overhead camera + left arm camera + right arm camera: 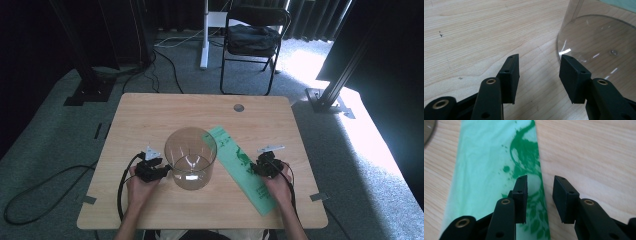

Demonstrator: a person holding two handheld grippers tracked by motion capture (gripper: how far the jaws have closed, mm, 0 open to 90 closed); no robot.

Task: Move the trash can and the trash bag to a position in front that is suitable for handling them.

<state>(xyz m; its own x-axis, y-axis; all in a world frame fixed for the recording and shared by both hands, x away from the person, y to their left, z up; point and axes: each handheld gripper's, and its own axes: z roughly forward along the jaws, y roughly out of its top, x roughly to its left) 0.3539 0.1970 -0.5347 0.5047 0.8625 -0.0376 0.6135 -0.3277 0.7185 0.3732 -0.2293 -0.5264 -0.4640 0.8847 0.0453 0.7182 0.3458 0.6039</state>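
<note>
A clear plastic round container [190, 157] stands upright at the middle of the wooden table [150, 115]. A flat, folded green bag [240, 167] with a dark green print lies slanted to its right. My left gripper [165, 171] rests just left of the container, open, with nothing between its jaws. In the left gripper view the left gripper [539, 72] has one jaw tip close to the base of the container [599, 37]. My right gripper [253, 168] sits at the bag's right edge. In the right gripper view the right gripper [539, 195] is open, its jaws astride the edge of the bag [489, 170].
A round cable hole [239, 107] sits near the table's far edge. Beyond the table stand a black folding chair [252, 40] and a white pole [204, 35]. Cables trail on the grey carpet at the left [50, 185].
</note>
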